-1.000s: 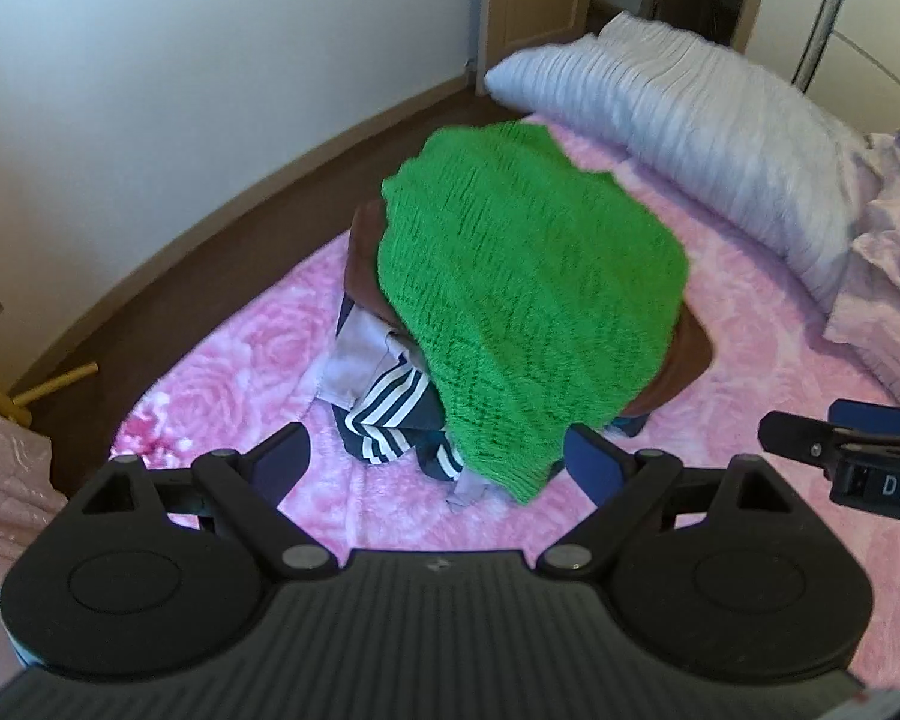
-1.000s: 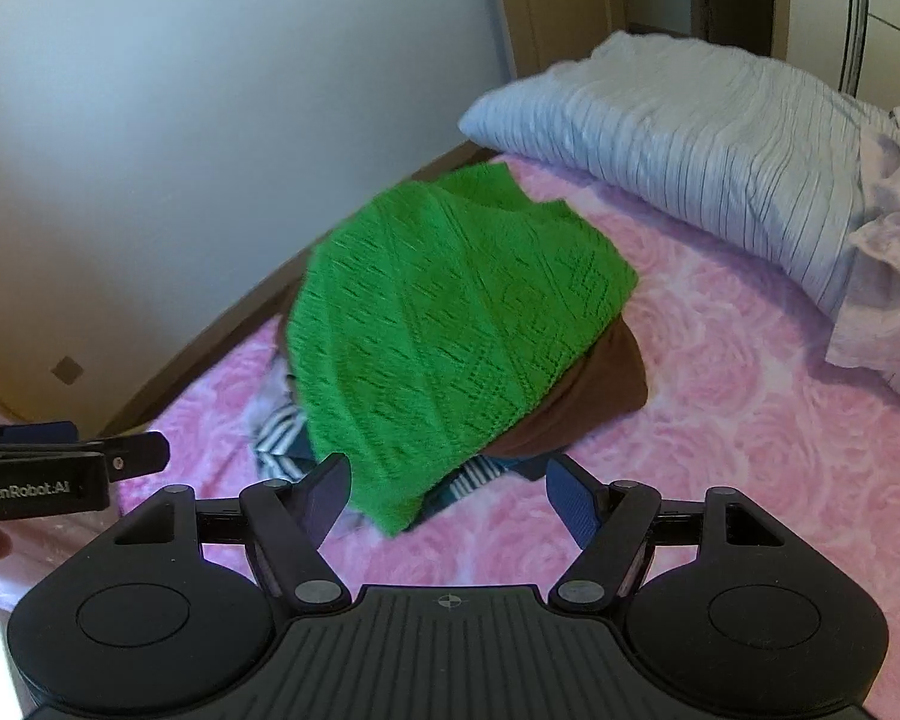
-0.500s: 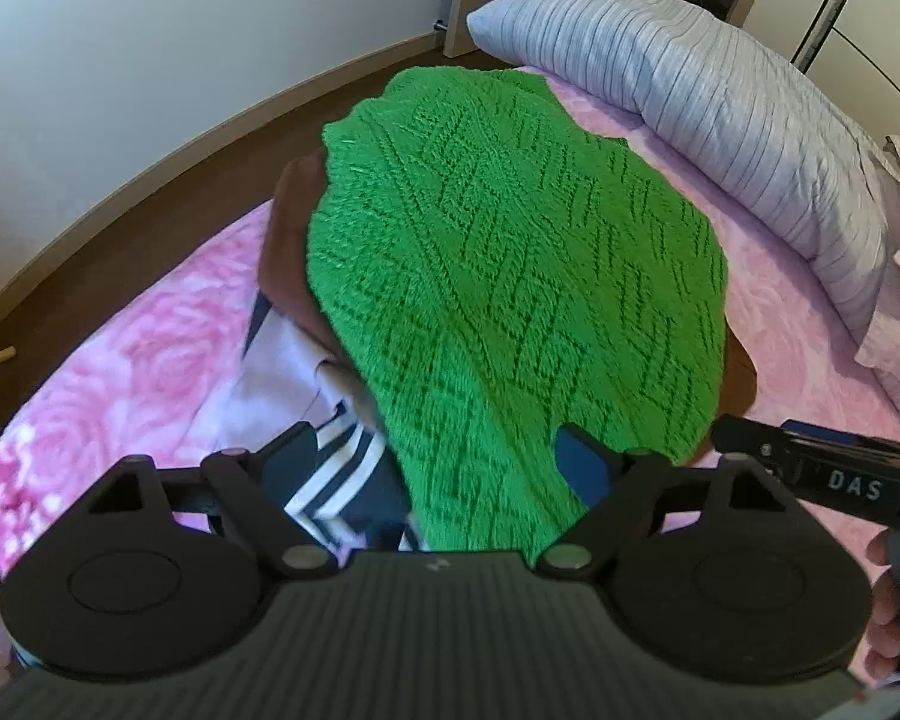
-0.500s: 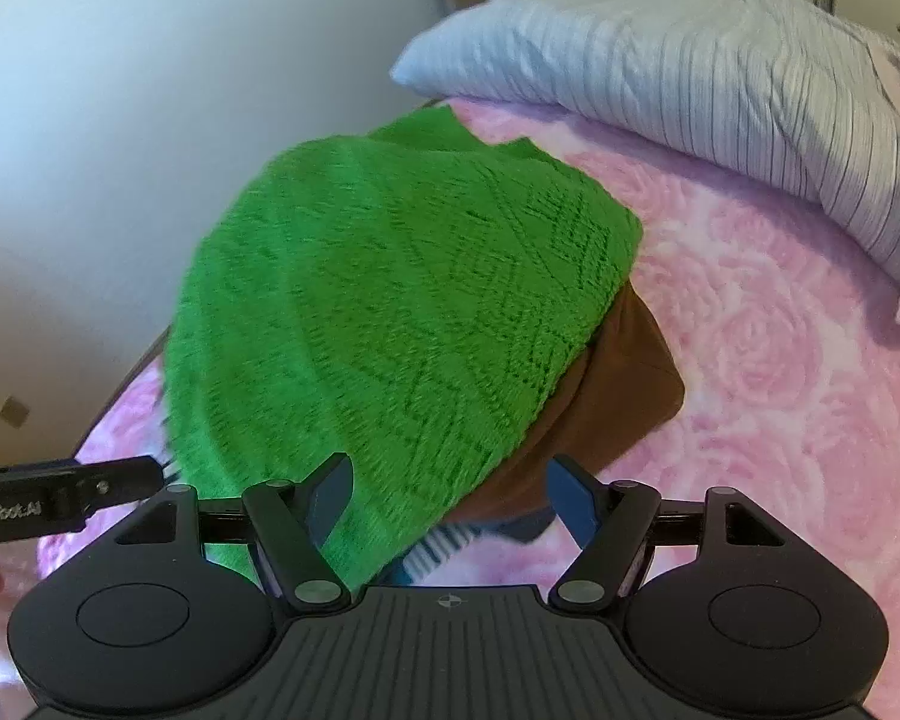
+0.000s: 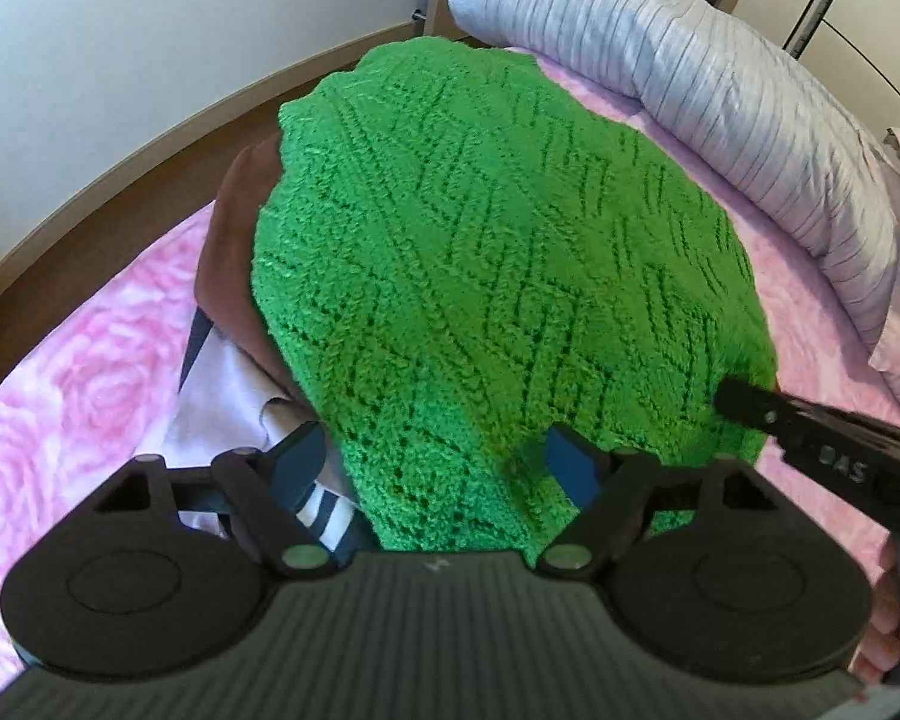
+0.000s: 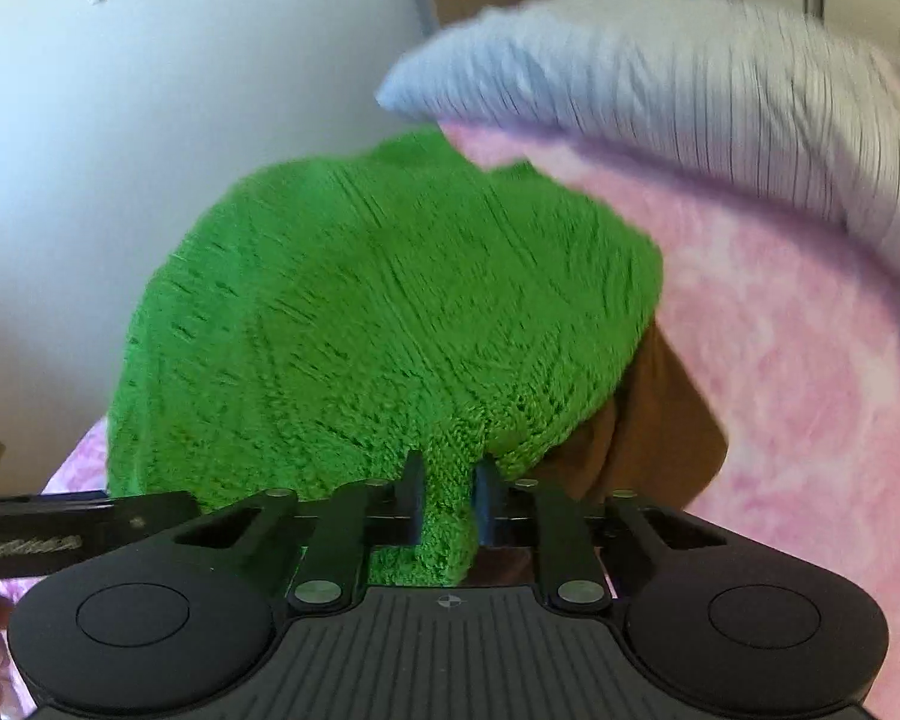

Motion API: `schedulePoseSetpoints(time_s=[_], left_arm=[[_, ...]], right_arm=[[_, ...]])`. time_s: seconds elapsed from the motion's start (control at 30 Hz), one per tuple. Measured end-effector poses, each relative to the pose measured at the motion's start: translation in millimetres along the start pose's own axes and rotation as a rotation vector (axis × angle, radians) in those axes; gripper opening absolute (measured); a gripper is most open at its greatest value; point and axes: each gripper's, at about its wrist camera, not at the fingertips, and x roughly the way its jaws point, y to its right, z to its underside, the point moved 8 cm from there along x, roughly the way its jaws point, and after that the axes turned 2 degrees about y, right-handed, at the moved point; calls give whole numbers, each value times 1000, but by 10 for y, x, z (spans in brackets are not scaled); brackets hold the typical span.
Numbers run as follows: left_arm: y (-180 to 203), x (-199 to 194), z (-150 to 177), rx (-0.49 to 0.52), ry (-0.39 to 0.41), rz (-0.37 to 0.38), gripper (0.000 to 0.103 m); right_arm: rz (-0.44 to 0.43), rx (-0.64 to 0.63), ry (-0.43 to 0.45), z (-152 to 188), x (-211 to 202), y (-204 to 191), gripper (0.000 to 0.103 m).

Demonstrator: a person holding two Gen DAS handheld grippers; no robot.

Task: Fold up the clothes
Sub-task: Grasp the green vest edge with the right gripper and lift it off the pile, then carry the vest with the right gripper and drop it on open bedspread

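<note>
Change: since a second ago I've brought both grippers down onto the pile, and my right one has closed.
Bed point(image 5: 84, 360): pink rose cover, striped pillow point(image 5: 750, 120) behind.
Green knit sweater point(image 5: 480, 252): tops the pile, over a brown garment point(image 6: 648, 438).
Right gripper point(image 6: 447, 495): pinching the sweater's near edge.
Left gripper point(image 5: 435, 456): fingers spread wide over the hem, gripping nothing.

Both wrist cameras look forward and down, close over the bright green knitted sweater point(image 5: 498, 276) filling mid-frame. Both share the striped grey pillow point(image 6: 720, 90) at upper right and the pink rose-patterned bed cover point(image 5: 90, 372).
</note>
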Motion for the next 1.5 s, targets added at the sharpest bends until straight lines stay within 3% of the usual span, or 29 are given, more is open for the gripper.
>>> schedulePoseSetpoints(time_s=[0.17, 0.33, 0.5, 0.67, 0.77, 0.93, 1.1, 1.13, 1.23, 1.27, 1.33, 1.4, 1.5], left_arm=[[53, -151, -50, 9, 25, 10, 75], [90, -497, -194, 1, 86, 22, 75], [228, -991, -349, 19, 154, 37, 74], [545, -1538, -370, 70, 201, 64, 74], [857, -1841, -265, 116, 204, 97, 74], [1623, -2304, 82, 223, 195, 199, 74], [2609, -2710, 645, 348, 161, 356, 74], [2799, -2784, 776, 376, 154, 384, 74], [3331, -2961, 1151, 456, 129, 442, 75], [3515, -3010, 1304, 482, 113, 458, 75], [3716, -3040, 1587, 517, 92, 464, 75], [3906, -3127, 1879, 550, 67, 478, 75], [4085, -3180, 2298, 595, 22, 465, 76]], right_arm=[[-16, -43, 122, -178, -371, -114, 8], [-82, 2, 281, -582, -888, -251, 6], [-137, 1, 440, -982, -1559, -387, 6], [-133, 35, 588, -1183, -2353, -327, 5], [-119, 80, 662, -1202, -2930, -157, 5], [-24, 116, 784, -1058, -3997, 266, 5], [147, 140, 857, -747, -5032, 770, 5], [175, 148, 869, -692, -5179, 855, 0], [233, 112, 970, -533, -5863, 1055, 0], [284, 106, 917, -508, -5983, 1134, 0], [331, 126, 722, -351, -6017, 1410, 0], [368, 210, 598, 59, -6087, 1728, 2], [402, 302, 480, 831, -6203, 2061, 24]])
